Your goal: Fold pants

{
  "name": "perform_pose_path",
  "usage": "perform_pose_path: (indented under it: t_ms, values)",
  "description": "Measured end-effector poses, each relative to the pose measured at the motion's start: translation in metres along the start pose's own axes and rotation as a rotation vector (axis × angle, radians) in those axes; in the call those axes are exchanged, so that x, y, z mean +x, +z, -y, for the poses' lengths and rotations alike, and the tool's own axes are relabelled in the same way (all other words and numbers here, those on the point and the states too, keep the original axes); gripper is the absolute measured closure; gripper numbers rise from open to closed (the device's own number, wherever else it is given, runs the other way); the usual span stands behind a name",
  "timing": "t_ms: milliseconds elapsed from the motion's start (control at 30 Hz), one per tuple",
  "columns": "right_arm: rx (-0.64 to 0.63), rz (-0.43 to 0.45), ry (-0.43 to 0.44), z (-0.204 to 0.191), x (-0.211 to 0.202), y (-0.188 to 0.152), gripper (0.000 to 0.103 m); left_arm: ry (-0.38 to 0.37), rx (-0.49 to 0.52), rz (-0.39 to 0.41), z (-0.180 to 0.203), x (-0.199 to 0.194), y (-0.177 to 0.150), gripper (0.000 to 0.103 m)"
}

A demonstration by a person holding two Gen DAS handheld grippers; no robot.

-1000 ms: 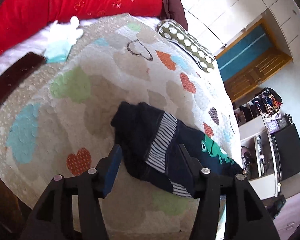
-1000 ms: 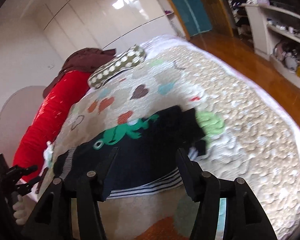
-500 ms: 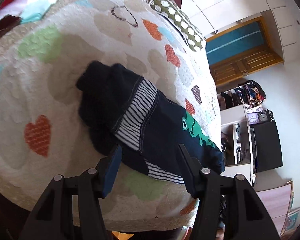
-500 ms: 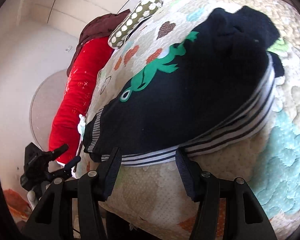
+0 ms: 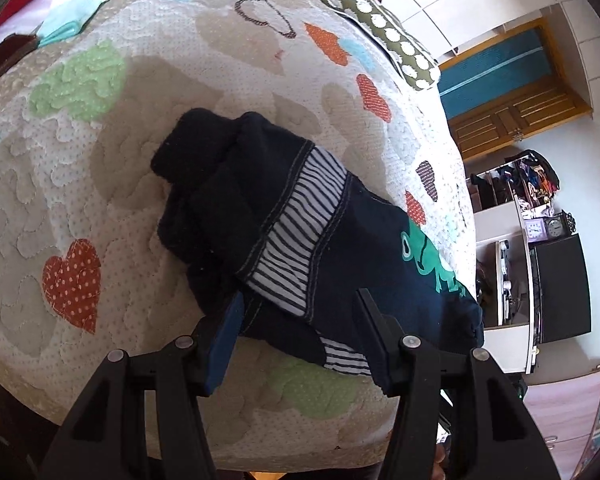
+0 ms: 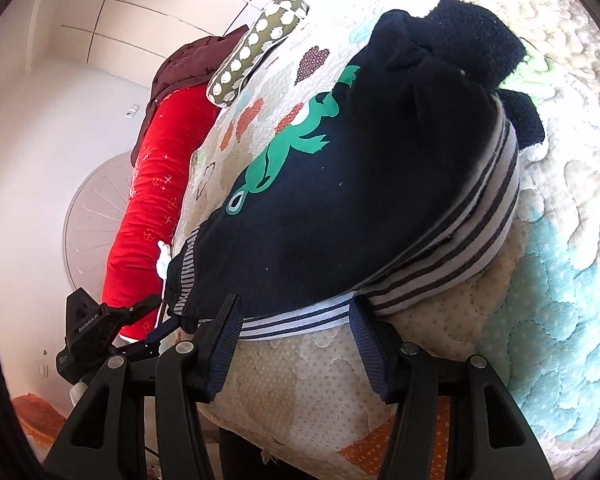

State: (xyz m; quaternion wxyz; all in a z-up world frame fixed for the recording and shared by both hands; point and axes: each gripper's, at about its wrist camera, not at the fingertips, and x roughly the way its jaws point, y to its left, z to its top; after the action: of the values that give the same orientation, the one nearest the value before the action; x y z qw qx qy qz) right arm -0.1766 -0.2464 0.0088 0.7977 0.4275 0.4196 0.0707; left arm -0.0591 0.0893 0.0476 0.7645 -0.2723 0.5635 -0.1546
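Both open tools (image 5: 298, 316) (image 6: 294, 316) hide the pants' (image 5: 340, 248) near edge.

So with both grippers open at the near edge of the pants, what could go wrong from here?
1. The pants lie bunched in layers, so the left gripper may pinch only the top layer and the fold could come out skewed.
2. The right gripper sits at the striped waistband, against the quilt; closing might catch quilt too.

Heart-patterned quilted bed (image 5: 100, 184) carries navy pants (image 5: 332, 256).
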Motion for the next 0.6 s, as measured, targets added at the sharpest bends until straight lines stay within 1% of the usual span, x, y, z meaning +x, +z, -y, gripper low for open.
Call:
perform_pose_path:
  t_ms: [200, 333, 367, 400, 433, 467, 567, 600]
  values:
    - [-0.014, 0.002, -0.007, -0.003, 0.0, -0.001, 0.043, -0.001, 0.043, -0.001, 0.014, 0.009, 0.01, 0.048]
    - [-0.01, -0.001, -0.003, -0.002, 0.0, 0.0, 0.044, 0.025, 0.033, -0.043, 0.014, 0.027, 0.013, 0.048]
    - [-0.014, -0.002, -0.005, -0.002, 0.0, 0.0, 0.044, 0.031, 0.03, -0.057, 0.013, 0.033, 0.013, 0.054]
    - [-0.018, -0.004, -0.007, -0.003, 0.001, 0.001, 0.044, 0.034, 0.033, -0.064, 0.013, 0.034, 0.012, 0.078]
    - [-0.019, -0.005, -0.008, -0.004, 0.001, 0.001, 0.043, 0.034, 0.042, -0.072, 0.014, 0.035, 0.01, 0.093]
    - [-0.017, -0.006, -0.007, -0.005, 0.0, 0.002, 0.043, 0.016, 0.052, -0.077, 0.016, 0.034, 0.009, 0.099]
    - [-0.025, 0.003, 0.029, -0.012, -0.007, 0.004, 0.041, -0.025, 0.062, -0.03, 0.025, 0.02, 0.006, 0.099]
    - [-0.03, -0.002, 0.058, -0.015, -0.008, 0.005, 0.041, -0.037, 0.062, -0.024, 0.027, 0.016, 0.006, 0.099]
